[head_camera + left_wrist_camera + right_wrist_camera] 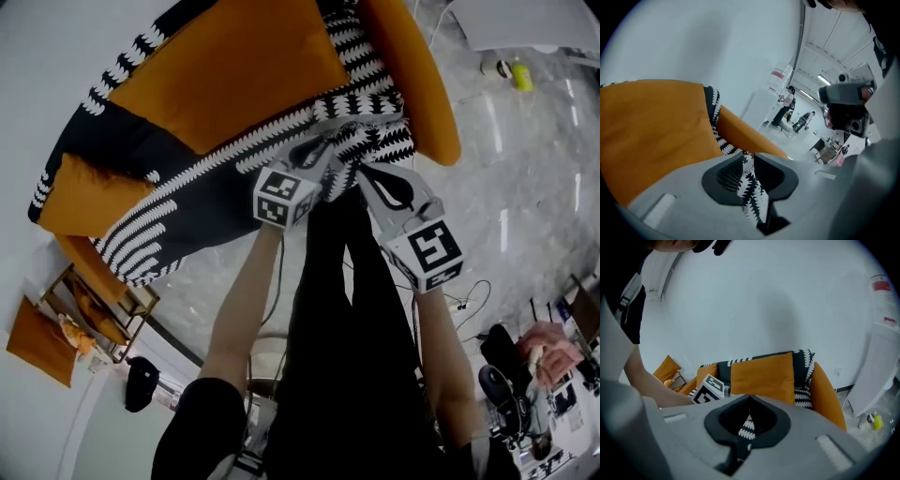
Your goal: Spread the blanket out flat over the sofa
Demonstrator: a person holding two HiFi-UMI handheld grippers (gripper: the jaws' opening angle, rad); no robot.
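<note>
Apparently mid-spread: at centre frame the right gripper clamps the blanket, the left gripper stands slack around it; regrip, then pull flat over the sofa.

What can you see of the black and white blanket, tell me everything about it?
The blanket is soft-looking black fabric with rows of white toothed stripes. It drapes over the back and seat of the orange sofa, with orange cushions lying on it. Its near edge is bunched up at the grippers: one fold runs between the slightly parted jaws of the left gripper, and another is pinched in the right gripper. It is not spread flat yet.
</note>
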